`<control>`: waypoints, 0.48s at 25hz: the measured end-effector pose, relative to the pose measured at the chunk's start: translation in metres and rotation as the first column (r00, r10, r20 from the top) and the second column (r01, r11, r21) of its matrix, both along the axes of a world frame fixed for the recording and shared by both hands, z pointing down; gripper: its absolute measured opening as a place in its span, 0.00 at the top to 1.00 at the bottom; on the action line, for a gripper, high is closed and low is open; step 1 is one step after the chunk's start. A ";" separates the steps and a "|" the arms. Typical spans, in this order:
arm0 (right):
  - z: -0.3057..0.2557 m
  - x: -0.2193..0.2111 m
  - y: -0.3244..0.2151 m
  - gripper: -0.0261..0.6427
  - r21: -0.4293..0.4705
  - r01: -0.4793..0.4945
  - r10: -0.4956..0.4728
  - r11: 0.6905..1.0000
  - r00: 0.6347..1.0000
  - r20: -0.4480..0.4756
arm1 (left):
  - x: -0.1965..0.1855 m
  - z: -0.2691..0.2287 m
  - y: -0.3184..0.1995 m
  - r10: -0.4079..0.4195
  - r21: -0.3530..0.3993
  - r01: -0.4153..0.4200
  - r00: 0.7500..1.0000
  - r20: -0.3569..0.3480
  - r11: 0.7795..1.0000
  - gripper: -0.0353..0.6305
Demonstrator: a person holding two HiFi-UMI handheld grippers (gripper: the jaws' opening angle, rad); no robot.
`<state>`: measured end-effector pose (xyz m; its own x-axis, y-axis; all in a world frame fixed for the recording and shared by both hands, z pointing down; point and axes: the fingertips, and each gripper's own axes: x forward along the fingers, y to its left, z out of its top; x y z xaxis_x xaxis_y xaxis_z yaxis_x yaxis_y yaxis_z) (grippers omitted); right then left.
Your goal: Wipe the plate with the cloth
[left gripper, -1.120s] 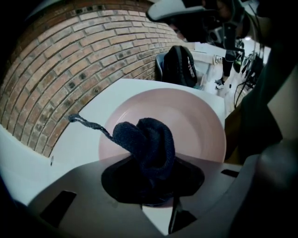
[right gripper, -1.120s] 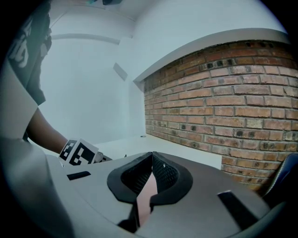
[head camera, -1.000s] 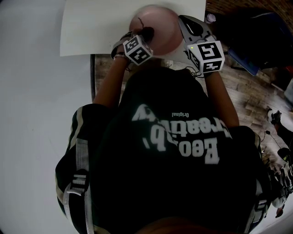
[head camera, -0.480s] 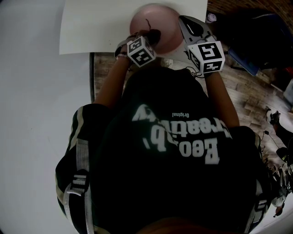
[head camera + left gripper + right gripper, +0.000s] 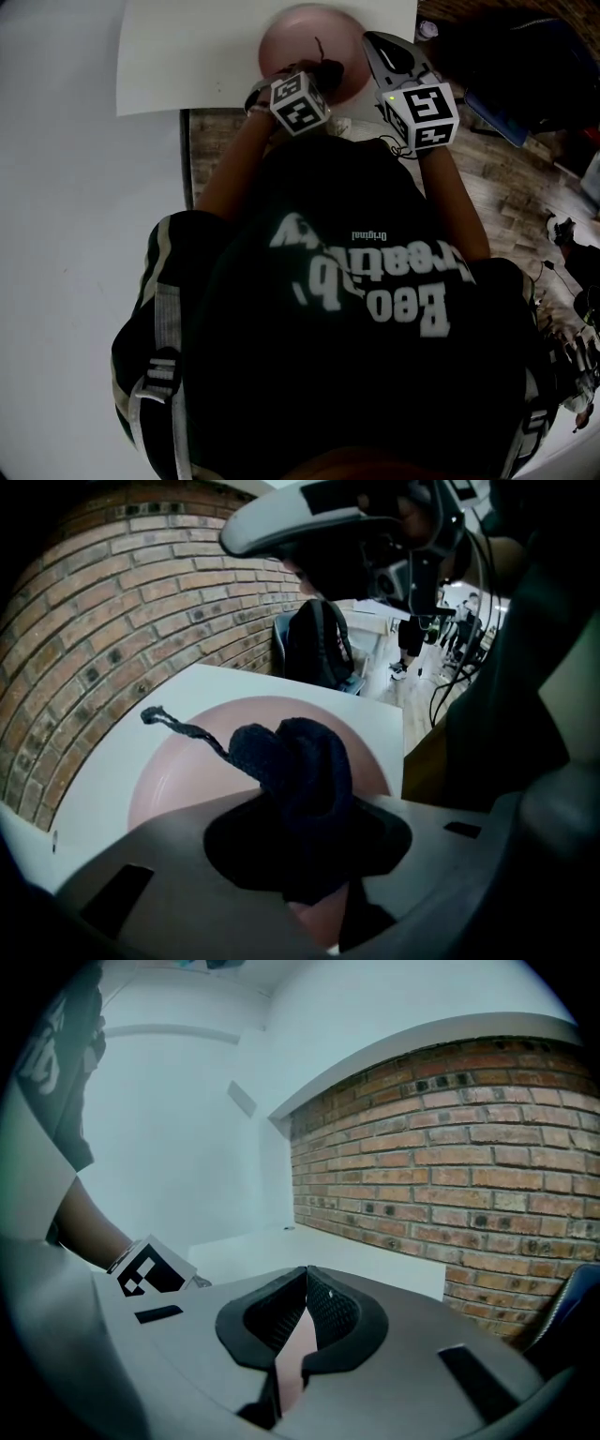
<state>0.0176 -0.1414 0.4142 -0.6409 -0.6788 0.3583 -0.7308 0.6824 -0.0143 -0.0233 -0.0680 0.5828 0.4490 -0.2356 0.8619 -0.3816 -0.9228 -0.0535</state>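
Since a second ago, left gripper point(image 5: 305, 850) has shifted right across plate point(image 5: 178, 780), jaws clamped on cloth point(image 5: 300, 761); right gripper point(image 5: 300, 1326) pinches what appears the plate rim.

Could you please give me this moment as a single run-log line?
left gripper: shut on cloth, over plate | right gripper: shut on plate rim | plate: on white table | phase: wiping

Shared workroom, brick wall point(image 5: 450, 1147), white table point(image 5: 187, 56), backpack point(image 5: 319, 649)
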 end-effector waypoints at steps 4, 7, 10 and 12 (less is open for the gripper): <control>0.003 0.003 0.003 0.97 -0.003 -0.016 0.016 1.000 1.000 -0.008 | 0.012 -0.002 -0.001 0.024 0.000 -0.024 0.999 -0.021 1.000 0.75; 0.002 0.008 0.004 0.97 -0.003 -0.029 0.029 1.000 1.000 -0.011 | 0.023 -0.002 0.000 0.040 0.004 -0.039 0.999 -0.033 0.999 0.75; 0.002 0.013 0.004 0.97 -0.002 -0.044 0.044 0.999 0.999 -0.015 | 0.034 -0.002 0.000 0.056 0.005 -0.056 0.997 -0.051 0.998 0.75; 0.002 0.015 0.005 0.97 -0.001 -0.053 0.053 0.999 0.998 -0.018 | 0.042 -0.003 -0.002 0.070 0.009 -0.069 0.996 -0.058 0.998 0.75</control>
